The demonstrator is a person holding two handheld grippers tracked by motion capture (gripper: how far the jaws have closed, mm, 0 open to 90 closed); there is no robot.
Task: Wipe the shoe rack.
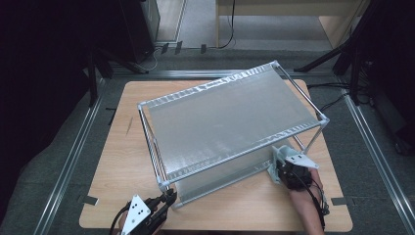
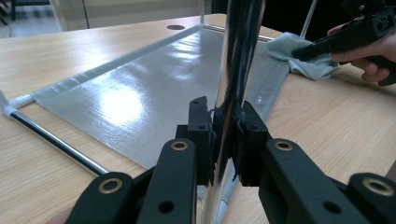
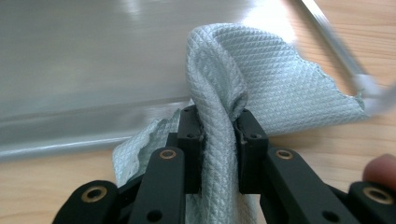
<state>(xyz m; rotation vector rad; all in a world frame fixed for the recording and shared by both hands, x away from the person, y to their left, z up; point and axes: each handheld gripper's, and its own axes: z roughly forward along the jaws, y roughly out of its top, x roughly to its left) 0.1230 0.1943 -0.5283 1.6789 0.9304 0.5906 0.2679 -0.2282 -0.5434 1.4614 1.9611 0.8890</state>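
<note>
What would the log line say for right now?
left tool: shut on rack post | right tool: shut on cloth | cloth: on lower shelf edge

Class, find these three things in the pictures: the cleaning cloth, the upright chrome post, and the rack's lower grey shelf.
cloth point(image 3: 261, 79), right gripper view, its quilted fold above the jaws.
chrome post point(image 2: 240, 51), left gripper view, its shiny shaft.
lower grey shelf point(image 2: 140, 88), left gripper view, its glossy middle.
</note>
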